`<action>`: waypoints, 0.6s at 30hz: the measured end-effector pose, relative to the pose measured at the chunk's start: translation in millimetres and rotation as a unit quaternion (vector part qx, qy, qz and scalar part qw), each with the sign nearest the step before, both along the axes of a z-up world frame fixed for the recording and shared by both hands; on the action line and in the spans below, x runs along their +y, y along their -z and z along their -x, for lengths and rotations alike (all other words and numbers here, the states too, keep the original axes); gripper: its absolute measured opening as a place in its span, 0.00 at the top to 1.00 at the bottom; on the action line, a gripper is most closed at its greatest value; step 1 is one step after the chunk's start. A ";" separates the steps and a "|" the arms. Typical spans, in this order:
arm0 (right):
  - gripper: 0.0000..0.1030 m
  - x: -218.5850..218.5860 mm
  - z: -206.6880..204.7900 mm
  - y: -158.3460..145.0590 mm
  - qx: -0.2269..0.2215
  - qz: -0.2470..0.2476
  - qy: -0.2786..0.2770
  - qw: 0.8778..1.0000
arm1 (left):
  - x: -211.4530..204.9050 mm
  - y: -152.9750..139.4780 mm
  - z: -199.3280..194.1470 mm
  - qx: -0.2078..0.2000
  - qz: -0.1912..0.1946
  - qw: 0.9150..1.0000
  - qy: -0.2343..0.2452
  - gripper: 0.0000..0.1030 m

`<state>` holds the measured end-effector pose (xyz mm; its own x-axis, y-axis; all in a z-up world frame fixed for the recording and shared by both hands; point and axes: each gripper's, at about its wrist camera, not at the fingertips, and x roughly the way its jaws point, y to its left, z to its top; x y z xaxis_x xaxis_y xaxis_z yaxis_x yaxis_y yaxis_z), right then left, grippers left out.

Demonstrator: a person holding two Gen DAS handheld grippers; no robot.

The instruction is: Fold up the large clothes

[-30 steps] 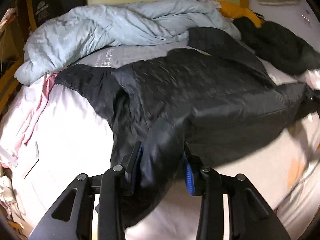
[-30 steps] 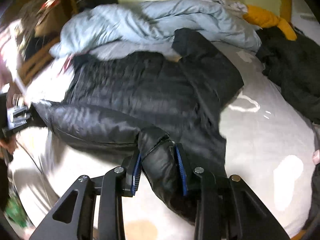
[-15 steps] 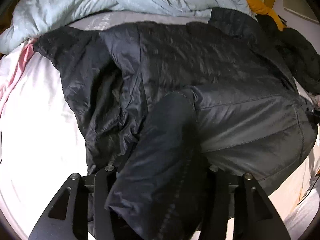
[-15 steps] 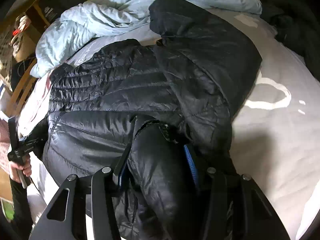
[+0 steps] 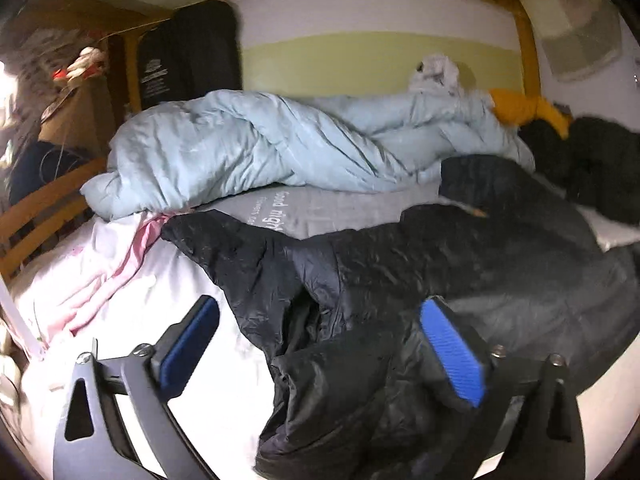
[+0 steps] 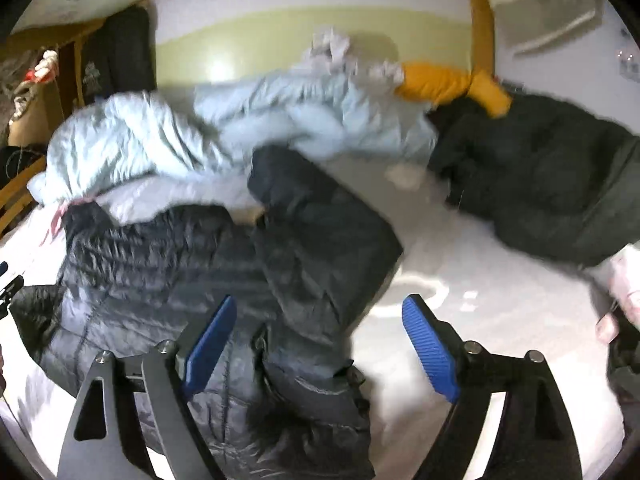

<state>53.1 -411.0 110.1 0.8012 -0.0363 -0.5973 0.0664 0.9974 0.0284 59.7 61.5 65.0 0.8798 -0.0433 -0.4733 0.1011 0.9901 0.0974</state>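
A black quilted puffer jacket [image 5: 460, 264] lies spread on the white bed sheet [image 5: 132, 312], its lower part folded up over the body. My left gripper [image 5: 320, 308] hovers over the jacket's near edge, jaws opening wide. A loose fold of fabric lies between the blue pads [image 5: 452, 356], which do not press on it. In the right wrist view the jacket [image 6: 160, 264] has one sleeve [image 6: 320, 236] laid over it. My right gripper [image 6: 320, 304] also has its jaws opening above the folded hem, not clamping it.
A crumpled light blue duvet [image 5: 260, 148] fills the far side of the bed. A grey pillow [image 5: 340, 208] lies in front of it. A yellow garment [image 6: 448, 82] and another dark garment [image 6: 540, 176] lie at the far right. The wooden bed frame [image 5: 36, 220] runs along the left.
Both grippers went from shut on the jacket's edge to wide open, letting the fabric drop onto the jacket. Both views drew back and tilted up towards the headboard.
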 end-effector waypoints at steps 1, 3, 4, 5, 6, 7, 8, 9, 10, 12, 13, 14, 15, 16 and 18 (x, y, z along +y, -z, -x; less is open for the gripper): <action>0.16 1.5 4.6 -4.0 0.006 -0.012 -0.014 1.000 | 0.4 1.2 -0.8 0.007 0.013 1.000 0.009 0.01; 0.16 5.9 9.8 -2.2 0.028 -0.049 -0.049 0.997 | -1.0 6.4 -7.7 0.034 0.039 0.998 0.028 0.01; 0.16 10.1 13.8 1.8 0.034 -0.071 -0.067 0.995 | 0.7 10.9 -9.8 0.048 0.050 0.997 0.033 0.01; 0.16 15.8 15.6 7.2 0.044 -0.078 -0.078 0.993 | -0.4 19.0 -14.5 0.070 0.062 0.995 0.035 0.01; 0.16 24.4 15.0 14.1 0.059 -0.076 -0.095 0.991 | -3.8 29.4 -22.3 0.095 0.067 0.993 0.032 0.01; 0.16 31.5 12.6 20.3 0.069 -0.067 -0.105 0.990 | -8.8 41.1 -29.9 0.124 0.065 0.990 0.025 0.01; 0.16 37.5 9.1 25.7 0.078 -0.053 -0.107 0.990 | -12.0 52.9 -36.7 0.147 0.061 0.987 0.017 0.01; 0.16 41.1 3.8 32.0 0.087 -0.039 -0.102 0.990 | -14.1 62.0 -42.0 0.157 0.055 0.986 0.011 0.01; 0.16 41.5 -3.7 39.9 0.100 -0.032 -0.094 0.990 | -14.3 67.6 -45.4 0.155 0.045 0.987 0.005 0.01; 0.16 35.6 -16.9 52.4 0.121 -0.037 -0.071 0.989 | -12.6 72.9 -51.1 0.140 0.016 0.990 -0.015 0.01; 0.16 29.7 -24.5 58.4 0.128 -0.039 -0.052 0.990 | -8.5 74.3 -53.1 0.136 0.015 0.990 -0.027 0.01; 0.16 24.2 -30.0 62.7 0.131 -0.037 -0.036 0.990 | -1.2 75.6 -57.1 0.138 0.027 0.989 -0.034 0.01; 0.16 19.2 -34.5 66.7 0.134 -0.035 -0.021 0.990 | 7.1 78.0 -61.4 0.145 0.047 0.988 -0.038 0.01; 0.16 13.6 -39.5 71.4 0.138 -0.039 -0.012 0.990 | 15.3 80.5 -66.5 0.153 0.070 0.985 -0.042 0.01; 0.16 6.5 -48.9 85.3 0.165 -0.057 -0.015 0.985 | 27.0 87.2 -75.2 0.176 0.108 0.978 -0.040 0.00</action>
